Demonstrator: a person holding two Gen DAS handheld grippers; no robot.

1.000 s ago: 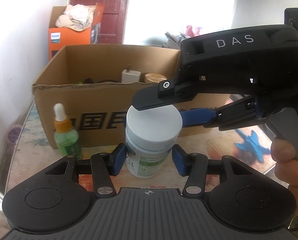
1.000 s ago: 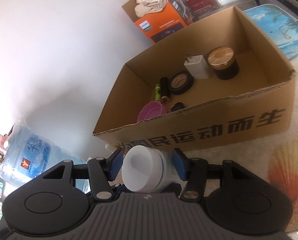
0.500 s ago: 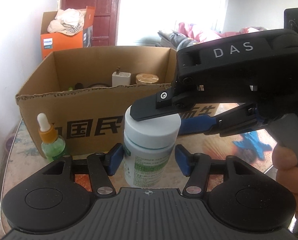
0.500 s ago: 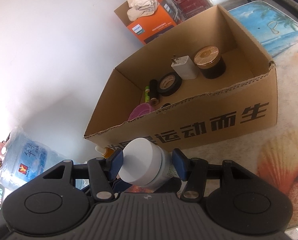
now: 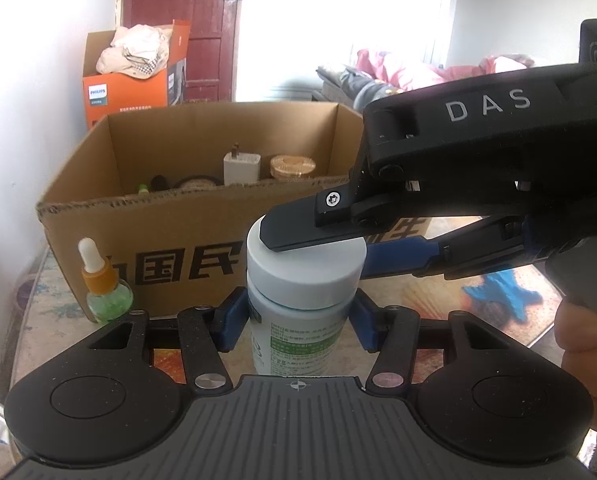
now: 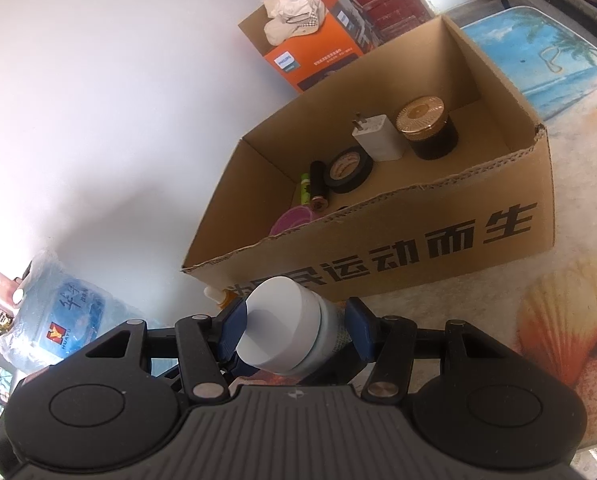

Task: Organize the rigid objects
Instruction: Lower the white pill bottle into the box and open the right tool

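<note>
Your right gripper (image 6: 294, 330) is clamped on the white pill bottle (image 5: 298, 304), its blue fingers (image 6: 231, 334) pressing either side just below the white cap (image 5: 306, 270). In the left wrist view that gripper comes in from the right, one finger lying across the top of the cap. Your left gripper (image 5: 296, 322) sits with its blue fingers on either side of the bottle's body, a narrow gap showing on each side, so it is apart and not gripping. The bottle is upright, just in front of the open cardboard box (image 6: 506, 184) on the counter (image 6: 578, 160). A green dropper bottle (image 5: 105, 288) stands beside the box's front wall. Inside the box lie a white charger (image 6: 376, 138), a gold-lidded jar (image 6: 426, 126), a roll of black tape (image 6: 346, 170) and a pink lid (image 6: 292, 220).
</note>
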